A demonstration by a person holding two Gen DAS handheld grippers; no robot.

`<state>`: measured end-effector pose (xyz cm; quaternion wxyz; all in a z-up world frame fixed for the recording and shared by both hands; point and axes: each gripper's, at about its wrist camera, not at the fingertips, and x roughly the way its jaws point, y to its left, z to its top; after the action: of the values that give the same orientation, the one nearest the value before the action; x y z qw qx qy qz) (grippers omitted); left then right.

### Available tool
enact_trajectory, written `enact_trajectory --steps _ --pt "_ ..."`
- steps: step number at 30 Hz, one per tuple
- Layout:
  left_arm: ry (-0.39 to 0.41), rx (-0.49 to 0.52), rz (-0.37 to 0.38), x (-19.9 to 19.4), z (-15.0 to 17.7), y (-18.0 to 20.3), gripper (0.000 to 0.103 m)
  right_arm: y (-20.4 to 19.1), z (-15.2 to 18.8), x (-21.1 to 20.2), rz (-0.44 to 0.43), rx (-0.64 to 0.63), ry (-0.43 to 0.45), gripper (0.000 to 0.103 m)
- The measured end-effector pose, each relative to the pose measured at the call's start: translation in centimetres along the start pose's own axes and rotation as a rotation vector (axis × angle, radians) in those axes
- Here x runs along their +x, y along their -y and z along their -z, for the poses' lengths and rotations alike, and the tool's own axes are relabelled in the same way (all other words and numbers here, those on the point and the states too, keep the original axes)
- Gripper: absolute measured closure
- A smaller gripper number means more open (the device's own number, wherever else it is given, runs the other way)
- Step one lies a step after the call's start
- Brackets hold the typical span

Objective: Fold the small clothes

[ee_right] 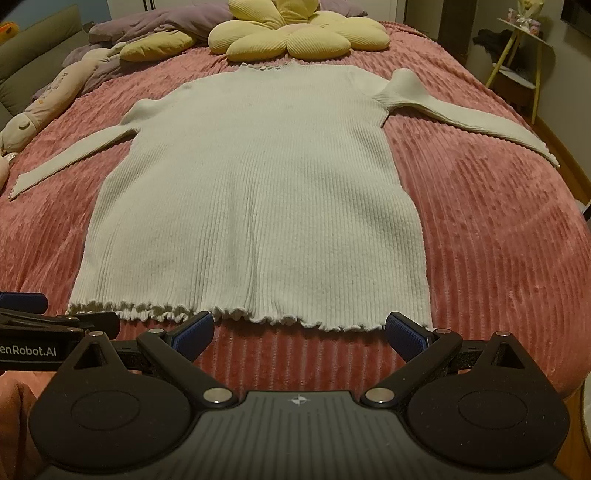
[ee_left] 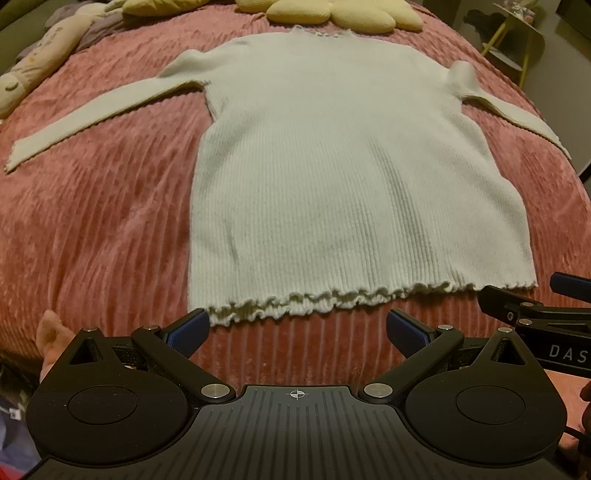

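A cream ribbed long-sleeved sweater lies flat on the pink bedspread, both sleeves spread out, ruffled hem nearest me; it also shows in the right wrist view. My left gripper is open and empty, just short of the hem's left part. My right gripper is open and empty, just short of the hem's right part. Each gripper shows at the edge of the other's view, the right one in the left wrist view and the left one in the right wrist view.
The pink ribbed bedspread covers the bed. A yellow flower-shaped cushion lies beyond the collar. A long plush toy and purple bedding lie at the far left. A small side table stands at the right.
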<state>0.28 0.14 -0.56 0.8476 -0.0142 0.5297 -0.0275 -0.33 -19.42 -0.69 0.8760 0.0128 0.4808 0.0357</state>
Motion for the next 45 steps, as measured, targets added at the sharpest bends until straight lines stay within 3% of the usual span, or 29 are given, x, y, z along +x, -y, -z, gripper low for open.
enact_trajectory --steps 18,30,42,45 --pt "-0.026 -0.003 -0.001 1.0 -0.3 0.1 0.000 0.1 -0.1 0.4 -0.047 -0.005 0.020 0.004" --pt "-0.034 -0.001 0.003 1.6 -0.6 0.3 0.000 0.3 0.1 1.4 -0.031 -0.017 0.002 0.004" --pt "-0.043 -0.002 0.007 2.1 -0.6 0.4 0.000 0.4 0.7 1.5 -0.091 -0.030 0.059 0.004" --pt "-0.044 -0.005 0.016 2.3 -0.8 0.5 0.000 1.0 0.8 1.9 -0.139 -0.010 0.054 0.004"
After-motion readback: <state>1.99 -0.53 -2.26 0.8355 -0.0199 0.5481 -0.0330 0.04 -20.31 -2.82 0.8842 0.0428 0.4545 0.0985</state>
